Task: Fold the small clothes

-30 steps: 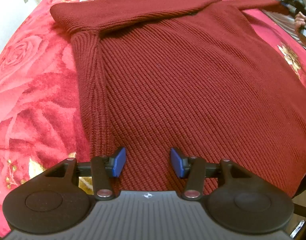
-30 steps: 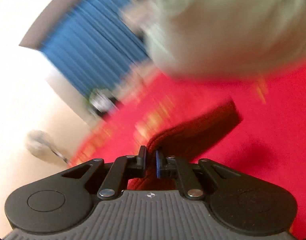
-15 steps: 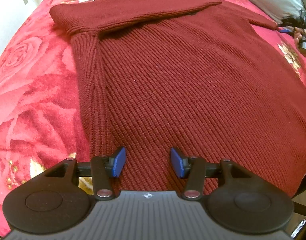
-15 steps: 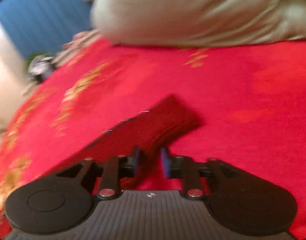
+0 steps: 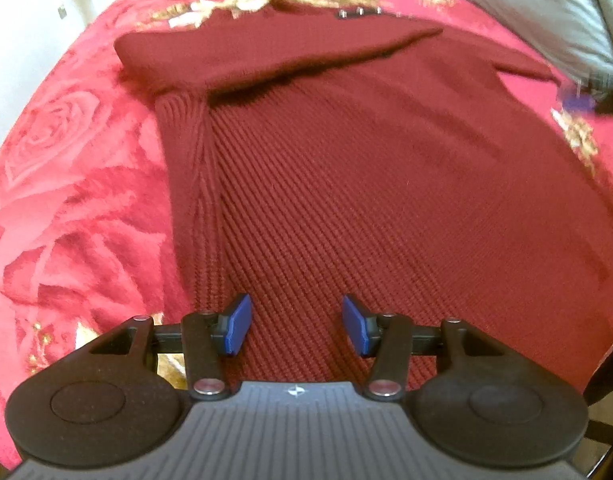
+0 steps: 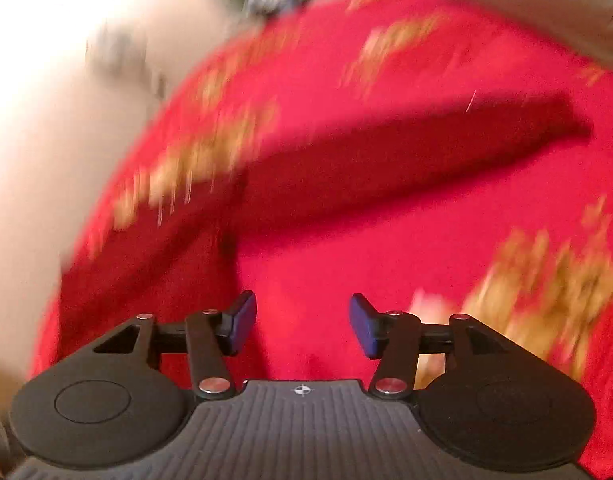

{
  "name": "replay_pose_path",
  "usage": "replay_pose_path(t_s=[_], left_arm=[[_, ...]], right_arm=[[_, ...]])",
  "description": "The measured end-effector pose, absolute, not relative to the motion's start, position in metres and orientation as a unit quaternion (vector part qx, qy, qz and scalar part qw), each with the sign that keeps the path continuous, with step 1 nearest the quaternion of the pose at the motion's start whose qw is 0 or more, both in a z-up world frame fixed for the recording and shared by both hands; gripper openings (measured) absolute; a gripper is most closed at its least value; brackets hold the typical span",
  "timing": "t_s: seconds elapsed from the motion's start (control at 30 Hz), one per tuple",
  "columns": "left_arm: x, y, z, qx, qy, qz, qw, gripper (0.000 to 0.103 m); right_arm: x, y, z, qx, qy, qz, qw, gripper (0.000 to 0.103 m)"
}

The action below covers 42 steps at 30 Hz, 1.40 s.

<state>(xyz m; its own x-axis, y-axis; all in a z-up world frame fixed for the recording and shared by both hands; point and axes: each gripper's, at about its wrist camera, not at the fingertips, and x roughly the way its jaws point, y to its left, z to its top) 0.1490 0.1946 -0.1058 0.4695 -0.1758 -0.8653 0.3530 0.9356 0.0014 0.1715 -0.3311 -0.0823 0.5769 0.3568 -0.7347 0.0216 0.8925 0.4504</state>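
- On the red rose-patterned bedspread, a dark red knit sweater lies flat, one sleeve folded across its chest.
- Over the sweater's near hem, the left gripper hangs with jaws spread, pinching nothing.
- The right gripper has jaws opening, only bedspread between them; the other sleeve lies ahead, apart, in a blurred view.
- A grey pillow sits far right.

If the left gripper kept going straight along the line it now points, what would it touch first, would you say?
Most likely the dark red knitted sweater: the left gripper is open, empty and tilted down at its ribbed body, which lies flat on the red rose-patterned bedspread. Nothing else seems to lie between, though depth is hard to judge.
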Motion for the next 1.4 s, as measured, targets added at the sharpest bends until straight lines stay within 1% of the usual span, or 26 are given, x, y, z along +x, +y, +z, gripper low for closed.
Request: replay_pose_path(t_s=[0.1, 0.13, 0.17, 0.2, 0.23, 0.3, 0.43, 0.5, 0.57, 0.6, 0.63, 0.67, 0.7, 0.73, 0.77, 0.8, 0.83, 0.87, 0.9, 0.93, 1.0, 1.03, 1.07, 1.1, 1.17, 1.4], left_arm=[[0.145, 0.202, -0.097, 0.070, 0.475, -0.150, 0.864, 0.056], [0.144, 0.205, -0.095, 0.063, 0.470, -0.147, 0.868, 0.056], [0.143, 0.208, -0.094, 0.060, 0.466, -0.143, 0.871, 0.056], [0.142, 0.211, -0.092, 0.058, 0.462, -0.137, 0.874, 0.056], [0.142, 0.213, -0.091, 0.056, 0.460, -0.134, 0.876, 0.056], [0.141, 0.218, -0.090, 0.048, 0.456, -0.126, 0.880, 0.056], [0.141, 0.223, -0.089, 0.043, 0.452, -0.113, 0.884, 0.056], [0.141, 0.221, -0.092, 0.057, 0.456, -0.107, 0.882, 0.056], [0.141, 0.219, -0.099, 0.077, 0.469, -0.099, 0.874, 0.056], [0.142, 0.219, -0.103, 0.086, 0.477, -0.093, 0.870, 0.056], [0.144, 0.219, -0.106, 0.093, 0.486, -0.084, 0.865, 0.056], [0.145, 0.221, -0.108, 0.096, 0.491, -0.077, 0.863, 0.054], [0.146, 0.223, -0.110, 0.096, 0.495, -0.068, 0.861, 0.050], [0.146, 0.225, -0.110, 0.092, 0.497, -0.064, 0.860, 0.048], [0.146, 0.227, -0.109, 0.087, 0.498, -0.060, 0.861, 0.042], [0.146, 0.229, -0.109, 0.083, 0.498, -0.060, 0.861, 0.032], [0.146, 0.232, -0.110, 0.080, 0.502, -0.059, 0.859, 0.027], [0.148, 0.234, -0.113, 0.076, 0.513, -0.055, 0.854, 0.023], [0.149, 0.236, -0.115, 0.074, 0.521, -0.048, 0.849, 0.023], [0.151, 0.237, -0.115, 0.073, 0.522, -0.046, 0.849, 0.024], [0.151, 0.236, -0.113, 0.069, 0.520, -0.042, 0.851, 0.026], [0.150, 0.233, -0.109, 0.075, 0.511, -0.041, 0.855, 0.026], [0.150, 0.229, -0.105, 0.082, 0.498, -0.041, 0.862, 0.029], [0.150, 0.226, -0.100, 0.086, 0.482, -0.041, 0.871, 0.034], [0.150, 0.220, -0.090, 0.082, 0.454, -0.041, 0.886, 0.040], [0.157, 0.170, -0.058, 0.108, 0.328, -0.033, 0.938, 0.040]], right_arm=[[0.154, -0.298, -0.094, 0.141, 0.475, 0.104, 0.863, 0.053], [0.147, -0.288, -0.093, 0.119, 0.470, 0.107, 0.868, 0.052], [0.142, -0.279, -0.090, 0.097, 0.464, 0.111, 0.873, 0.048], [0.138, -0.273, -0.089, 0.080, 0.459, 0.119, 0.877, 0.030], [0.137, -0.270, -0.089, 0.074, 0.455, 0.128, 0.878, 0.016], [0.132, -0.266, -0.083, 0.066, 0.446, 0.121, 0.884, 0.013], [0.111, -0.294, -0.069, 0.105, 0.424, 0.105, 0.893, 0.006], [0.105, -0.310, -0.062, 0.123, 0.418, 0.097, 0.895, 0.005], [0.099, -0.313, -0.065, 0.110, 0.420, 0.090, 0.896, 0.005], [0.098, -0.311, -0.069, 0.095, 0.426, 0.076, 0.897, 0.000], [0.098, -0.310, -0.075, 0.076, 0.431, 0.053, 0.898, 0.000], [0.094, -0.311, -0.079, 0.068, 0.430, 0.039, 0.899, 0.000], [0.092, -0.316, -0.083, 0.086, 0.423, 0.038, 0.901, 0.004], [0.088, -0.321, -0.085, 0.113, 0.417, 0.044, 0.901, 0.004], [0.086, -0.326, -0.086, 0.143, 0.414, 0.055, 0.897, 0.004], [0.085, -0.327, -0.085, 0.161, 0.412, 0.066, 0.894, 0.009], [0.086, -0.324, -0.084, 0.167, 0.406, 0.080, 0.895, 0.019], [0.086, -0.318, -0.082, 0.160, 0.399, 0.093, 0.898, 0.026], [0.086, -0.309, -0.082, 0.139, 0.398, 0.105, 0.900, 0.037], [0.088, -0.299, -0.085, 0.112, 0.409, 0.110, 0.899, 0.040], [0.092, -0.284, -0.099, 0.060, 0.443, 0.097, 0.889, 0.039], [0.091, -0.281, -0.099, 0.057, 0.436, 0.093, 0.893, 0.040], [0.092, -0.278, -0.096, 0.057, 0.430, 0.090, 0.896, 0.040], [0.093, -0.276, -0.092, 0.060, 0.423, 0.089, 0.900, 0.040], [0.093, -0.277, -0.082, 0.077, 0.391, 0.086, 0.913, 0.040], [0.104, -0.278, -0.084, 0.069, 0.375, 0.074, 0.921, 0.041]])
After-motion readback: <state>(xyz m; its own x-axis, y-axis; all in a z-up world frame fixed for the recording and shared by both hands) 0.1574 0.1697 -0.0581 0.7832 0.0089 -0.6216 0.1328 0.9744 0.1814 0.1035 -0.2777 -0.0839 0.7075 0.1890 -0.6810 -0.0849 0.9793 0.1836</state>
